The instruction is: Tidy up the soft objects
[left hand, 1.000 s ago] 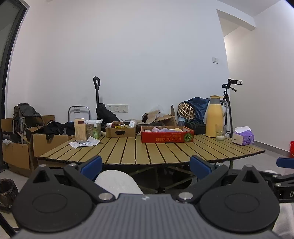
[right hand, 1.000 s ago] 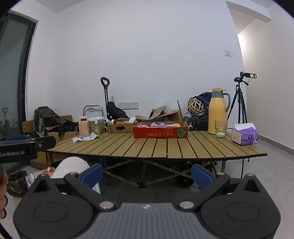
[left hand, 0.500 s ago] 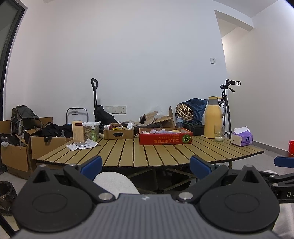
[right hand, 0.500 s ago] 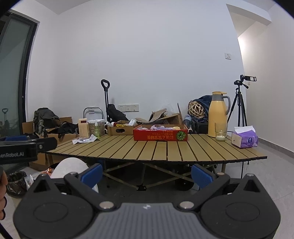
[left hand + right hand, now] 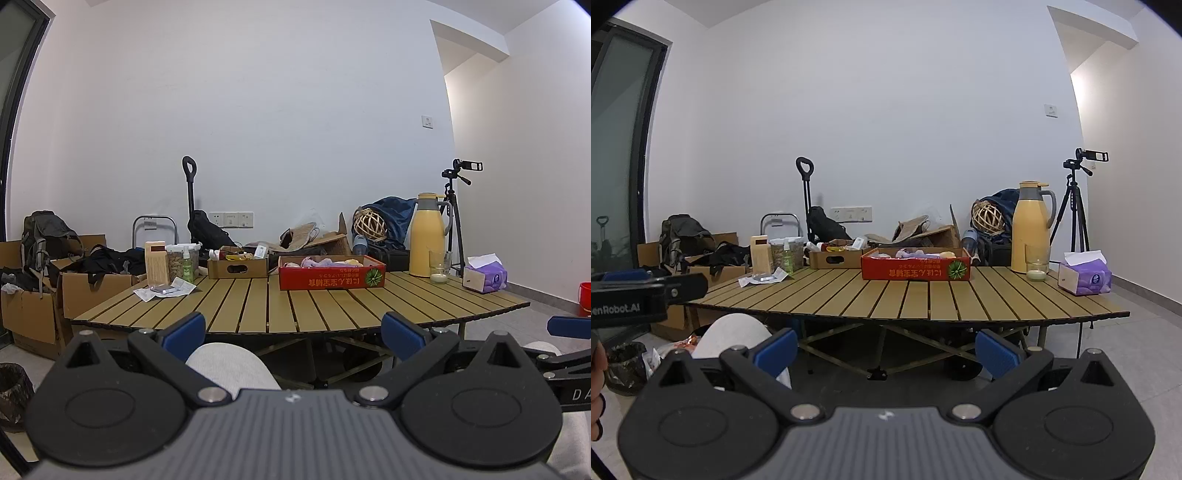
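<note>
A red cardboard box [image 5: 331, 277] [image 5: 916, 268] sits mid-table toward the far side, with pale purple, pink and yellow soft items [image 5: 325, 262] [image 5: 918, 253] showing over its rim. Both grippers hang low in front of the slatted wooden table [image 5: 295, 306] [image 5: 905, 299], well short of the box. My left gripper [image 5: 293, 332] is open with nothing between its blue pads. My right gripper [image 5: 886, 349] is open and empty too. The right gripper's blue tip [image 5: 569, 326] shows at the left view's right edge, and the left gripper's body [image 5: 646, 291] at the right view's left edge.
On the table stand a small brown box [image 5: 237, 266], jars and a wooden block [image 5: 157, 263], papers [image 5: 162, 291], a yellow thermos [image 5: 426, 236], a glass [image 5: 439, 266] and a purple tissue box [image 5: 484, 277]. Cardboard boxes, bags and a tripod [image 5: 458, 206] line the wall. A person's knee [image 5: 229, 365] lies below.
Both views have tilted slightly, so the table sits a little higher or lower in frame. Both grippers stay open and empty, and nothing on the table has moved.
</note>
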`<state>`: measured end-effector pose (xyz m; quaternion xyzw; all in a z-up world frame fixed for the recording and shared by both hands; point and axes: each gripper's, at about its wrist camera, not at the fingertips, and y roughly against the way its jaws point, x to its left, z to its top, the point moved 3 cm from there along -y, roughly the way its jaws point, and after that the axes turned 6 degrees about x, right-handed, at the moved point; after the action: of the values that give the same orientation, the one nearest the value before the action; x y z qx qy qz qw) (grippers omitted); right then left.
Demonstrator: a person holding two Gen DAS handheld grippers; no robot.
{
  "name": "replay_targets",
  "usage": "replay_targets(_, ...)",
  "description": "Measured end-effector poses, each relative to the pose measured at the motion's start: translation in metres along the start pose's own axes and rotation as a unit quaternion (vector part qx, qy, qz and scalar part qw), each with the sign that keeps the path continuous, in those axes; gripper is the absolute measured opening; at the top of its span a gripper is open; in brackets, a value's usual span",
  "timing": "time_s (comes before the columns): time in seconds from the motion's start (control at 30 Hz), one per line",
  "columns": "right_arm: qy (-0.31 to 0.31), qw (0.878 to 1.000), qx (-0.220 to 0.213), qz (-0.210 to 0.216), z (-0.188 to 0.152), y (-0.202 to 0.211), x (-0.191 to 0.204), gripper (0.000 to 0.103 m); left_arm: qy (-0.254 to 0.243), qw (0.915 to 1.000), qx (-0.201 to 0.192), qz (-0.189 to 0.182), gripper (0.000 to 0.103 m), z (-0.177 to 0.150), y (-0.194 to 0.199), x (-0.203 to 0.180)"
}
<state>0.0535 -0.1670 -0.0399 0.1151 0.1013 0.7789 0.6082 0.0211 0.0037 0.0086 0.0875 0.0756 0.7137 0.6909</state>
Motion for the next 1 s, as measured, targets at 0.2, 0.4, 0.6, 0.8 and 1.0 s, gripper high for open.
replay_targets(0.2, 0.0, 1.0, 0.0, 0.001, 0.0005, -0.0005, -0.001, 0.103, 0.0, 1.0, 0.001, -0.001, 0.103, -0.0003, -0.0001, 0.0002)
replay_targets(0.4, -0.001, 1.0, -0.001, 0.001, 0.0003, -0.0001, -0.0036, 0.103, 0.001, 1.0, 0.001, 0.001, 0.103, -0.0018, 0.0008, 0.0007)
replay_targets(0.6, 0.0, 1.0, -0.004, 0.0, 0.0005, 0.0009, -0.0027, 0.103, -0.002, 1.0, -0.001, 0.0, 0.103, -0.0028, 0.0024, -0.0003)
replay_targets(0.8, 0.002, 1.0, -0.011, -0.005, 0.0014, 0.0026, -0.0044, 0.103, -0.003, 1.0, -0.004, 0.002, 0.103, -0.0021, 0.003, 0.0032)
replay_targets(1.0, 0.006, 1.0, -0.016, -0.005, 0.002, 0.0034, -0.0037, 0.103, -0.004, 1.0, -0.005, 0.001, 0.103, -0.0021, 0.0031, 0.0045)
